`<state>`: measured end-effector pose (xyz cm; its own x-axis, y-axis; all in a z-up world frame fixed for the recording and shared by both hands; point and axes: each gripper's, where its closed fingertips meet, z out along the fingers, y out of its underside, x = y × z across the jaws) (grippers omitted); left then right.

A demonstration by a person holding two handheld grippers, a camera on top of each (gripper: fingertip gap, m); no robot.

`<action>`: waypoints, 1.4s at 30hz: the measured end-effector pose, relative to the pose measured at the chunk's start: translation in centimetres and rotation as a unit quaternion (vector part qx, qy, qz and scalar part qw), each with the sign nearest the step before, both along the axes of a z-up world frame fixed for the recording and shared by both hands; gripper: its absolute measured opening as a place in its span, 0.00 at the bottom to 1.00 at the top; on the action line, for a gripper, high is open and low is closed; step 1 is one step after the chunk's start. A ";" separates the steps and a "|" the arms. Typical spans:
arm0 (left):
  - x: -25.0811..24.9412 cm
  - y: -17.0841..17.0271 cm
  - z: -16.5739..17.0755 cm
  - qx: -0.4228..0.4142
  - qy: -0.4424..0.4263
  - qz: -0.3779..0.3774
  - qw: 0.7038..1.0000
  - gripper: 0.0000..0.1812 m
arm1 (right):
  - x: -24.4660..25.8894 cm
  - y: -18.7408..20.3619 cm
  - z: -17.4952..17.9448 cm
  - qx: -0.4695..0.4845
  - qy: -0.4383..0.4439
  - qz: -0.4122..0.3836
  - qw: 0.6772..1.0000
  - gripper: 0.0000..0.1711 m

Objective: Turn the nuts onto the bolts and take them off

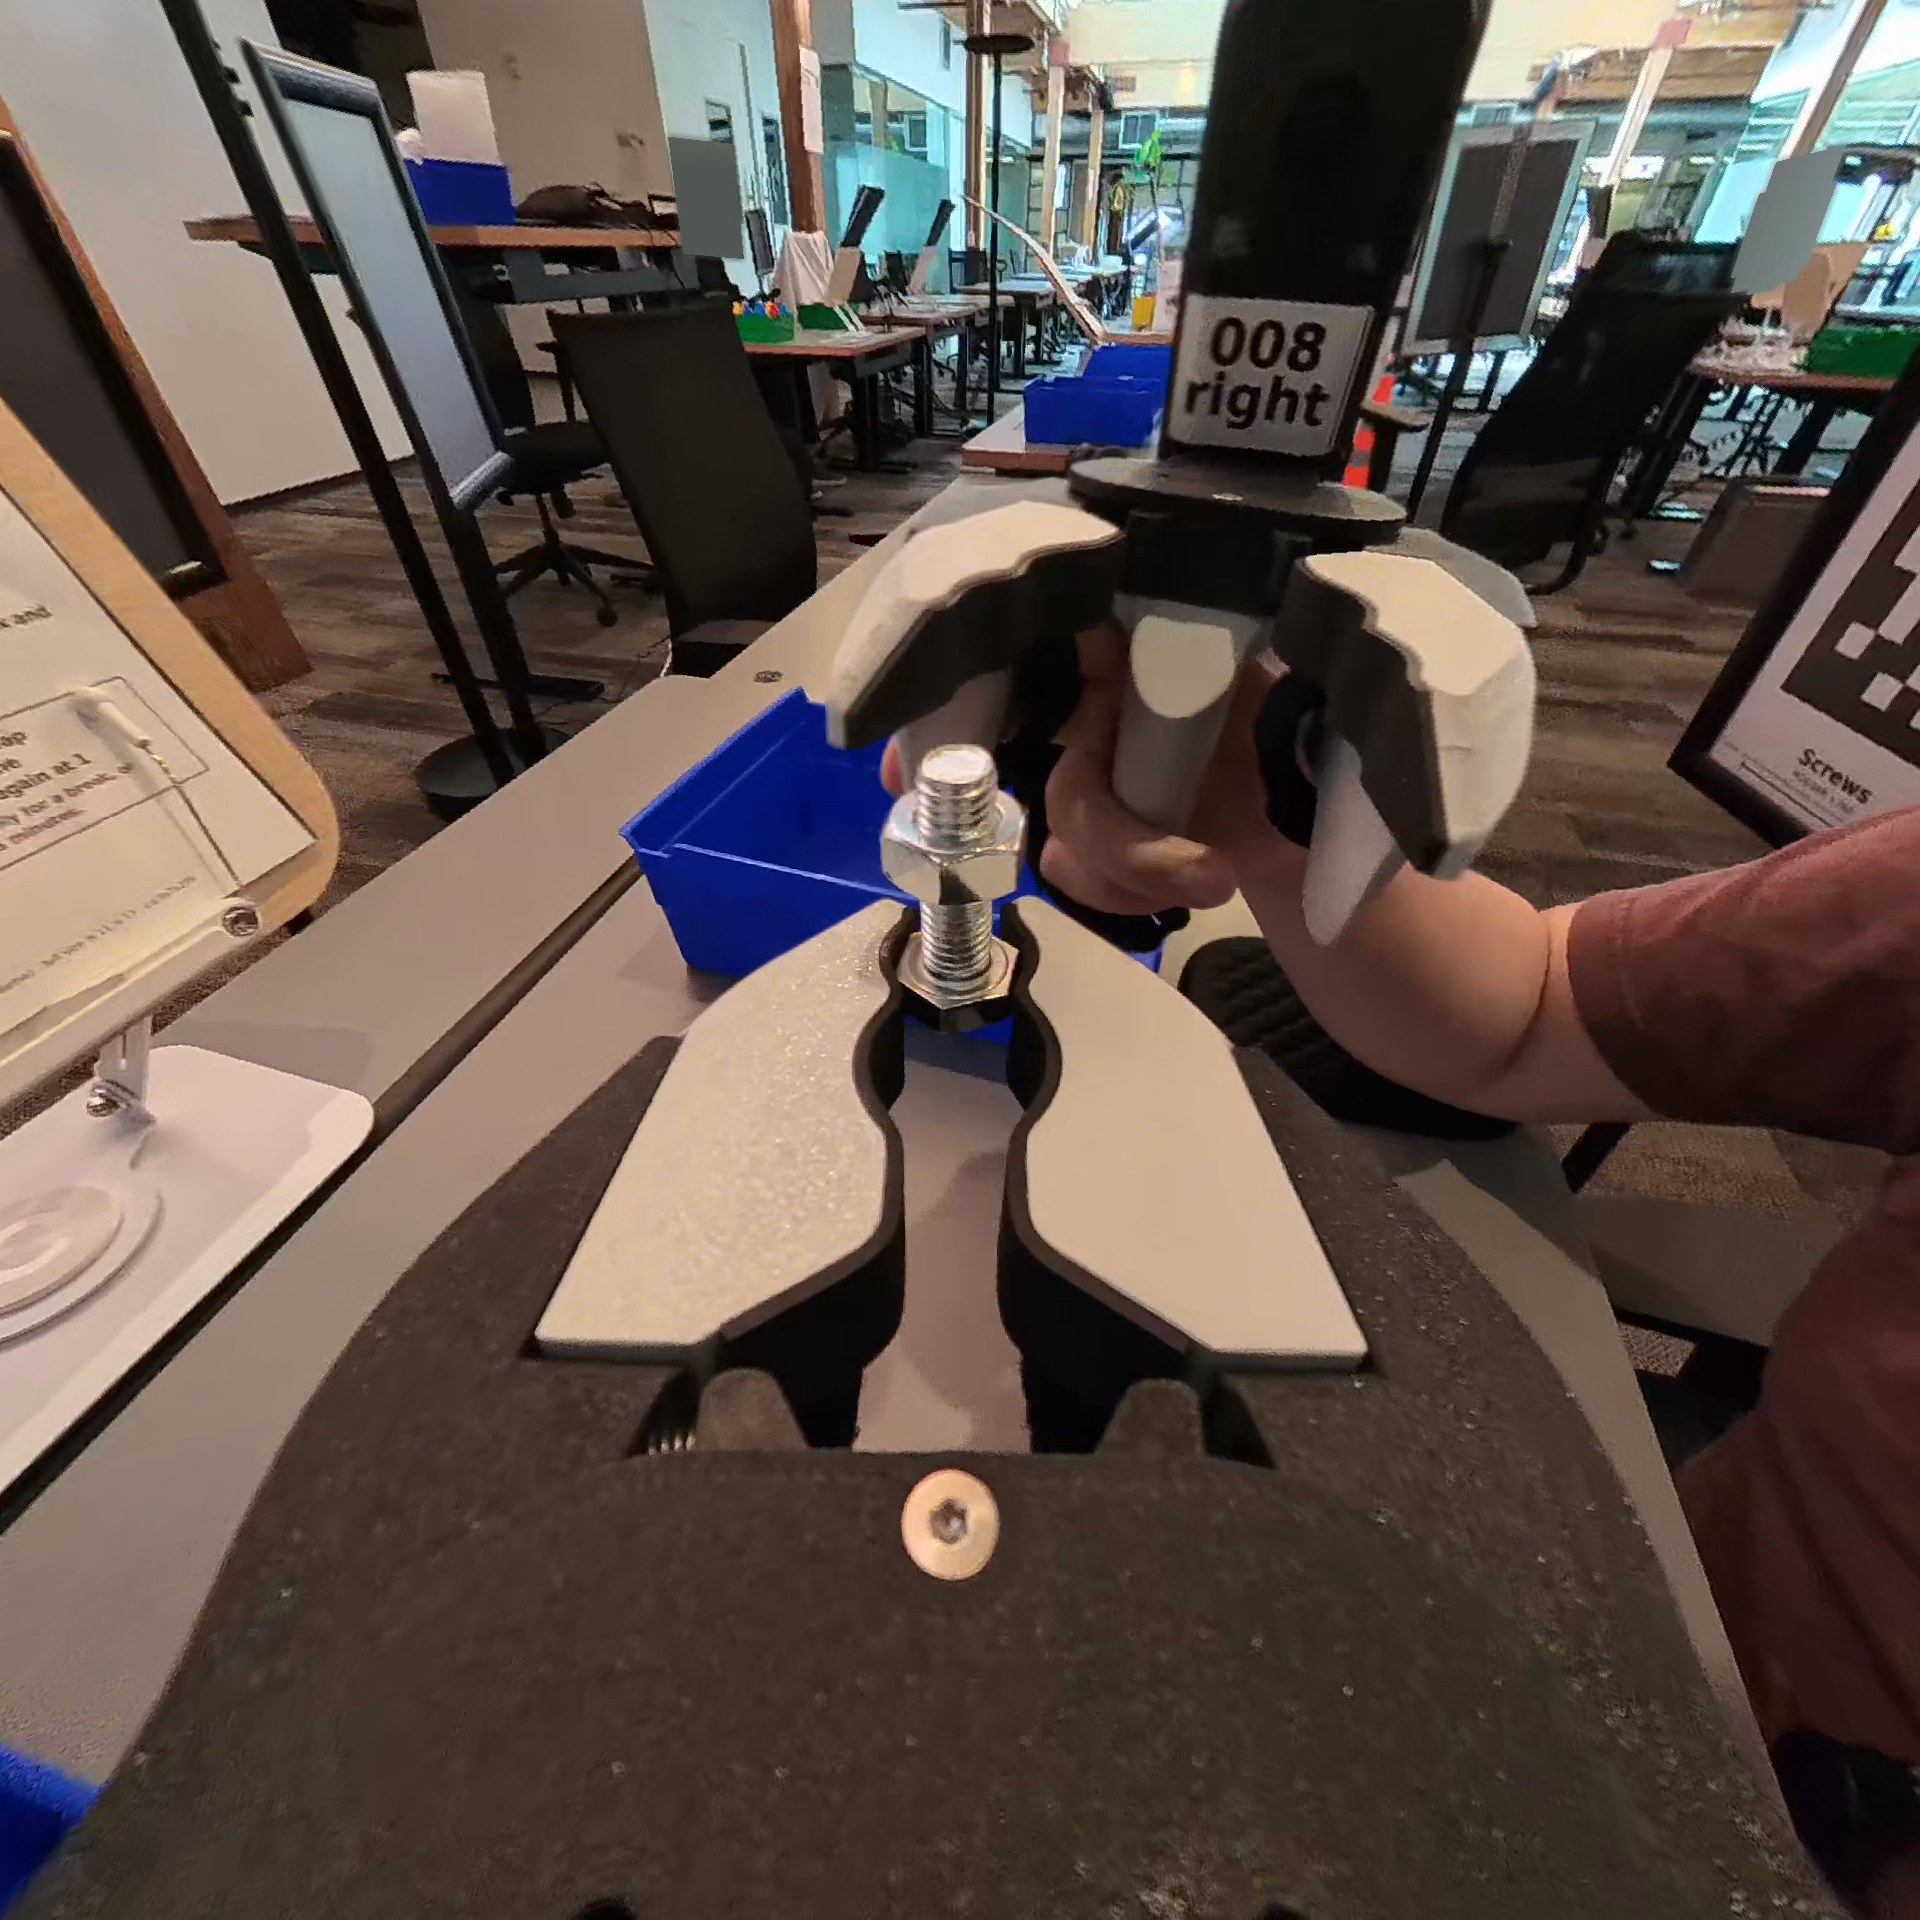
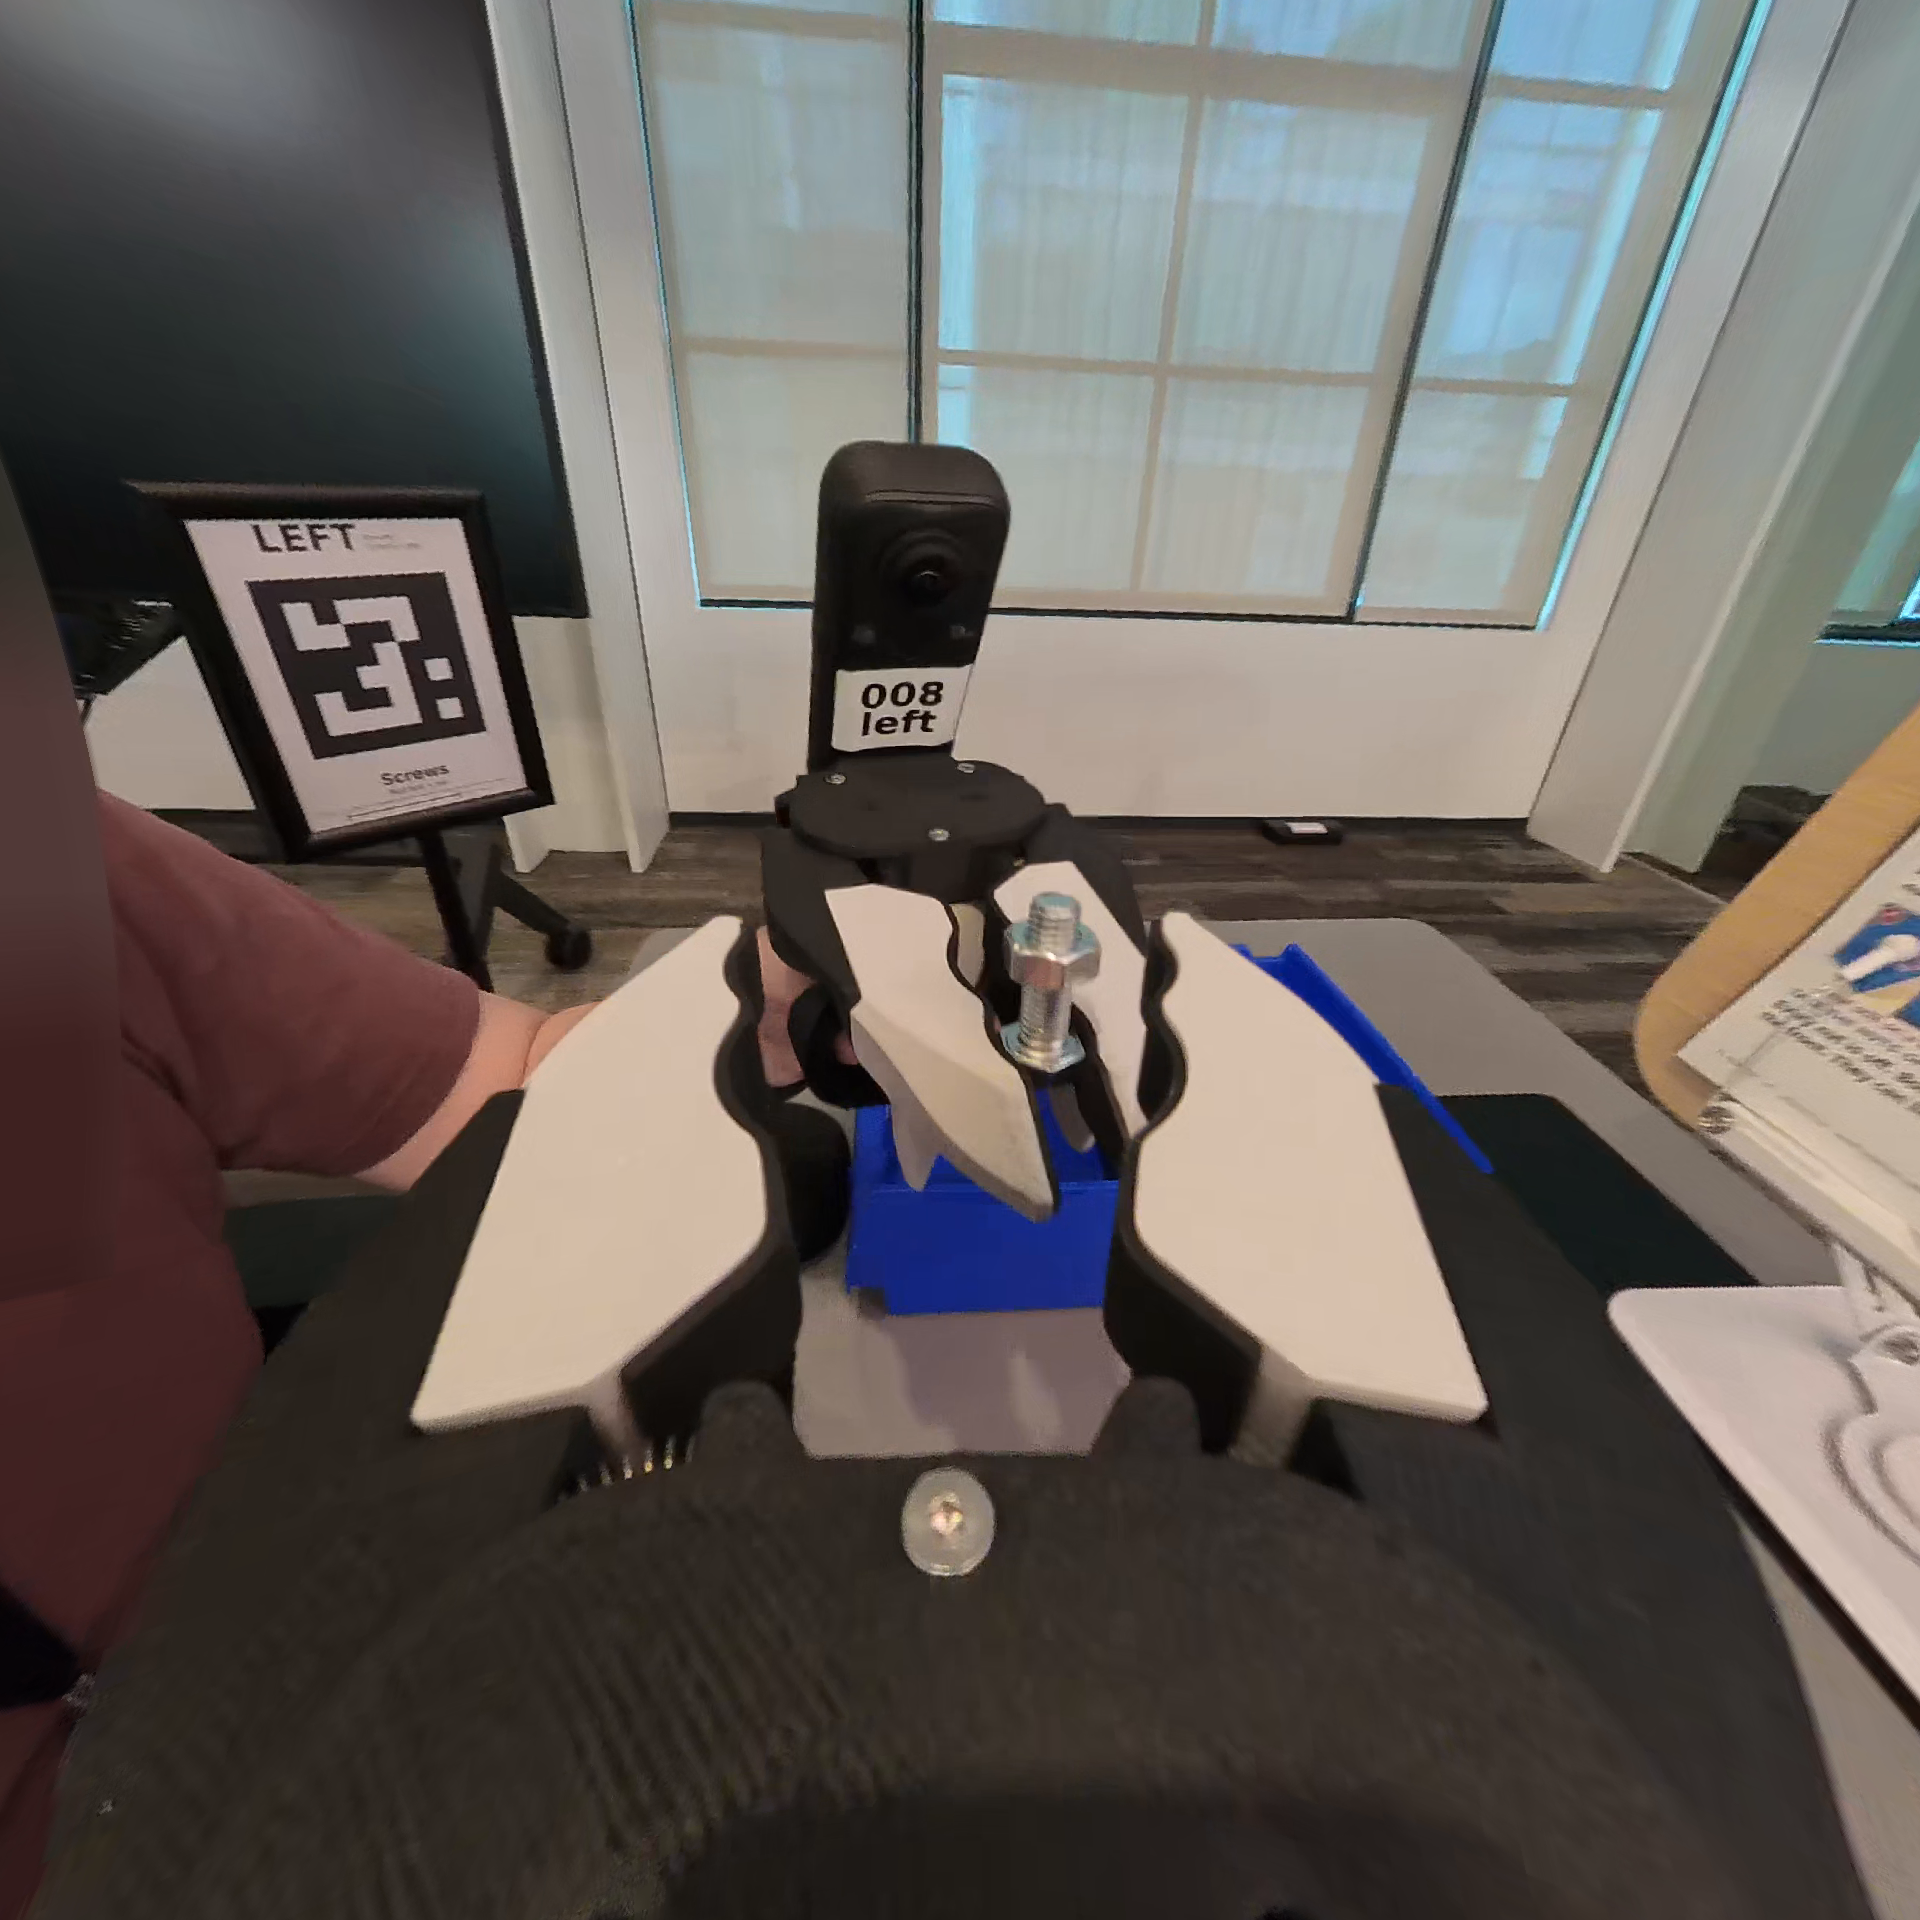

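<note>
A silver bolt (image 1: 954,940) stands upright, head down. A silver hex nut (image 1: 951,854) sits threaded near its top end.

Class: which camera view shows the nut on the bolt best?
The left wrist view: the nut is large, sharp and unobstructed on the bolt. The right wrist view shows it smaller, among gripper fingers.

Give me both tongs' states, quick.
Left tongs: shut on the bolt near its head, nut threaded partway down.
Right tongs: open, holding nothing, jaws apart beside the bolt.
</note>
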<state>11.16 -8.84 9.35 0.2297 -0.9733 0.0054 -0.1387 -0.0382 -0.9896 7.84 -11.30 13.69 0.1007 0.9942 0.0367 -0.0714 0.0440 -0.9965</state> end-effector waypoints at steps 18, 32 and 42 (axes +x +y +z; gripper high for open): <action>0.3 -0.6 0.0 -0.029 -0.014 -0.026 0.999 0.08 | 0.6 1.3 -1.7 -0.059 -0.032 0.018 0.998 0.15; 0.8 -1.4 -0.7 -0.023 0.013 -0.046 0.999 0.08 | 0.1 1.0 -2.5 -0.102 -0.020 0.083 0.991 0.06; 0.8 -1.1 -0.8 -0.030 0.014 -0.041 0.999 0.13 | 0.6 1.9 -2.3 -0.121 0.007 0.095 0.988 0.06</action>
<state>11.95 -9.94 8.53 0.1507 -0.9869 0.0579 -0.1721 -0.0838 -0.9815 8.43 -9.44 11.37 -0.0907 0.9746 -0.2049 -0.0700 -0.2115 -0.9749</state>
